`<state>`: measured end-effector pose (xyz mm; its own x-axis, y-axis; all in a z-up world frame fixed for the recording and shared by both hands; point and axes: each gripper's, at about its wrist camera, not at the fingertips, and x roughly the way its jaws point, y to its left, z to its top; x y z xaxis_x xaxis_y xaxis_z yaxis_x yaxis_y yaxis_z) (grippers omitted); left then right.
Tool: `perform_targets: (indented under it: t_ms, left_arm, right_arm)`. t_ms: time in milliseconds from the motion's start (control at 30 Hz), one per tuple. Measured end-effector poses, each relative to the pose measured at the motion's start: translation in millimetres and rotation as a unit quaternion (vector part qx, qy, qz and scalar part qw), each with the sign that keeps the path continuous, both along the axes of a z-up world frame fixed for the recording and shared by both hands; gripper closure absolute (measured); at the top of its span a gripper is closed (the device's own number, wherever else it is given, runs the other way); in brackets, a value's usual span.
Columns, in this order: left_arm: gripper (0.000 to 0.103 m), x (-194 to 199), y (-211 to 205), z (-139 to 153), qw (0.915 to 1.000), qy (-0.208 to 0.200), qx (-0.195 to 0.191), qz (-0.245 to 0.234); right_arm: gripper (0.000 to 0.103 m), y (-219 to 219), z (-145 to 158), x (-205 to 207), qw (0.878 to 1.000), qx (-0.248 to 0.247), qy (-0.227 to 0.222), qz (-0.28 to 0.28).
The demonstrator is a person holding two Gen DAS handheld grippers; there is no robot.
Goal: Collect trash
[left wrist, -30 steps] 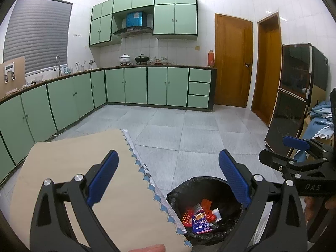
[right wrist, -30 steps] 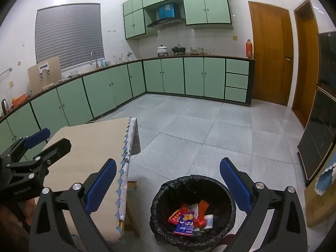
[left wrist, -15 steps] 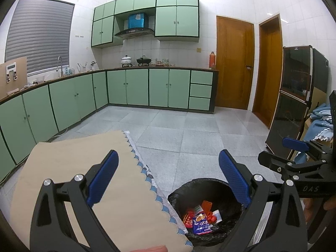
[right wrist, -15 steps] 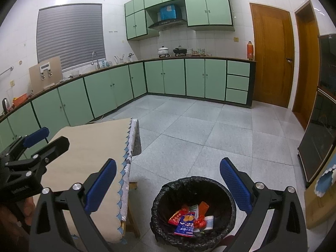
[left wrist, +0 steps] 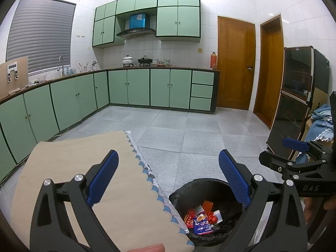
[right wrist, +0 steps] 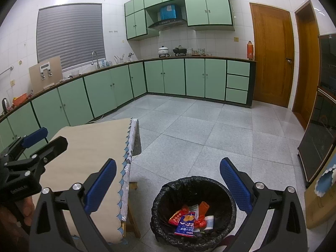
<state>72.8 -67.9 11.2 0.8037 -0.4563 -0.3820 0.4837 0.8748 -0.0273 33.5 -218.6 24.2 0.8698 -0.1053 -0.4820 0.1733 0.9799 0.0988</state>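
At the far left runs a line of green cabinets (left wrist: pixel 69 103) under a worktop with a tap (left wrist: pixel 61 65); nearer, a table (left wrist: pixel 69 168) under a beige cloth with a blue scalloped hem fills the lower left of both views, its top bare; the left tongs (left wrist: pixel 168 180) hang over the table's right edge, blue pads wide apart and gripping nothing, the left pad above the cloth and the right pad above the bin; in the right wrist view the left tongs show again at the table's left side, held by a hand (right wrist: pixel 19 214) at the frame's edge; just beside the table's right edge, on the tiled floor (left wrist: pixel 189 130), stands a bin (right wrist: pixel 166 193) lined with a black bag, and the trash (right wrist: pixel 189 216) lies in its bottom: red, orange, blue and white wrappers piled together; the right tongs (right wrist: pixel 168 182) hover over the bin, likewise spread open and empty, the left pad above the table's hem and the right pad above the bin's right rim; farther right stand two brown doors (left wrist: pixel 235 63); at the right edge stands a dark glass cabinet (left wrist: pixel 294 96), with blue cloth (left wrist: pixel 323 117) heaped beside it.
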Motion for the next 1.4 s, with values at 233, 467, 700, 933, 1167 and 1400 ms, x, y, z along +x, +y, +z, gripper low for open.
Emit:
perform_targets:
  t_ms: [233,467,700,933,1167,1400]
  left_arm:
    - [0.01,0.3,-0.8,0.8,1.0,0.001,0.002,0.001]
    - [0.01,1.0,-1.4,1.1,1.0,0.002,0.003,0.001]
    - [0.01,1.0,-1.8,1.3,1.0,0.002,0.002,0.002]
    - [0.01,1.4,-4.0,1.7,1.0,0.002,0.002,0.003]
    - [0.01,1.8,-3.9,1.6,1.0,0.002,0.003,0.003]
    - [0.01,2.9,-7.5,2.6,0.9999,0.004,0.009,0.007]
  right_arm:
    - [0.006,0.2,0.1,0.4,1.0,0.0,0.0,0.0]
    - [0.006,0.9,0.1,0.8,1.0,0.0,0.0,-0.001]
    - [0.006,0.7,0.1,1.5,1.0,0.0,0.0,0.0]
    - [0.006,0.9,0.1,1.5,1.0,-0.001,0.0,-0.001]
    - [0.006,1.7,0.4,2.1,1.0,-0.001,0.0,0.0]
    - [0.006,1.9,0.2,2.1,1.0,0.0,0.001,-0.001]
